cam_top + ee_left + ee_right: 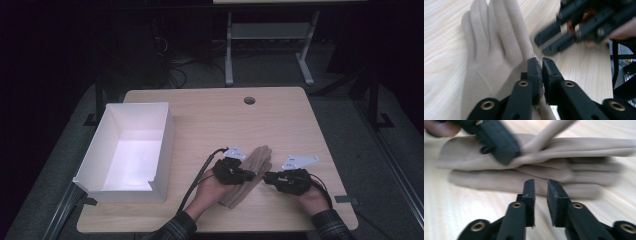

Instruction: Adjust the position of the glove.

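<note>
A beige glove (260,156) lies flat on the wooden table (280,120), its fingers pointing away from me. My left gripper (251,175) sits over the glove's edge and is shut on a fold of the fabric. In the left gripper view the jaws (541,66) stand almost together, with the glove (491,50) caught between them. My right gripper (267,177) hovers just right of the glove. In the right gripper view it (541,186) is open with nothing between its pads, and the glove (574,170) lies beyond. The left gripper (499,145) there pulls the fabric up.
A white open box (162,145) stands at the table's left side. A round cable hole (249,100) sits near the far edge. Beyond the table, grey frame legs (229,55) stand on the dark floor.
</note>
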A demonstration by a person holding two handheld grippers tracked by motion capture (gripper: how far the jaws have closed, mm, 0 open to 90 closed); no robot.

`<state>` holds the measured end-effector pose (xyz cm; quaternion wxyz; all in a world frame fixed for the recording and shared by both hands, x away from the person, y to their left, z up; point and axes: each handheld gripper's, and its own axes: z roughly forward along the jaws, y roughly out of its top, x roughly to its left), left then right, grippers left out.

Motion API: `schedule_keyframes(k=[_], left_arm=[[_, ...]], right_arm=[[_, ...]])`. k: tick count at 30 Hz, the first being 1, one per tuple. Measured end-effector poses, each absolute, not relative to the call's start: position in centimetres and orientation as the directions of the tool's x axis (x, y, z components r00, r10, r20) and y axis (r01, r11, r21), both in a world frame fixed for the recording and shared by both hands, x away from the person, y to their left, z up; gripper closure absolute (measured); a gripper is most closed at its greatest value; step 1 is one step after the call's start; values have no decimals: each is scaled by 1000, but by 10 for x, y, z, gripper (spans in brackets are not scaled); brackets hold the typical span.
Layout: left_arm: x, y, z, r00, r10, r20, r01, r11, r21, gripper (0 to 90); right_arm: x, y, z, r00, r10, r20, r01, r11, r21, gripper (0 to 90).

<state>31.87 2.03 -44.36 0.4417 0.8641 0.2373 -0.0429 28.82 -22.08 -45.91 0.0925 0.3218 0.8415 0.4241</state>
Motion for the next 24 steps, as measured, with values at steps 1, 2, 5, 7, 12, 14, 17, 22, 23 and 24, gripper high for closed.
schedule_keyframes(k=[1,2,5,7,12,14,17,22,23,24], left_arm=[[318,19,-445,885,363,-293,450,-499,741,819],[318,18,-445,886,359,-294,449,-499,742,798],[315,16,-444,894,346,-285,434,-508,744,813],[315,15,-445,897,341,-282,430,-521,737,867],[311,11,-455,893,343,-291,442,-546,712,894],[310,8,-458,899,343,-273,431,-578,693,894],[309,9,-463,902,352,-248,422,-603,677,895],[310,17,-462,901,367,-231,420,-609,673,896],[310,20,-462,901,369,-227,419,-612,670,895],[311,22,-462,901,371,-225,419,-612,670,895]], right_arm=[[289,-226,-459,-761,637,126,477,418,773,725],[290,-230,-459,-750,648,131,486,404,775,706],[293,-241,-460,-722,681,127,501,386,774,639],[295,-245,-461,-703,700,123,508,375,775,575],[300,-251,-469,-661,739,126,548,361,755,456],[302,-253,-471,-647,752,124,559,357,749,400],[304,-253,-474,-628,770,112,568,356,742,334],[308,-254,-477,-608,789,89,580,364,729,281],[309,-255,-478,-596,798,87,583,356,730,263],[309,-255,-478,-596,798,87,583,356,730,263]])
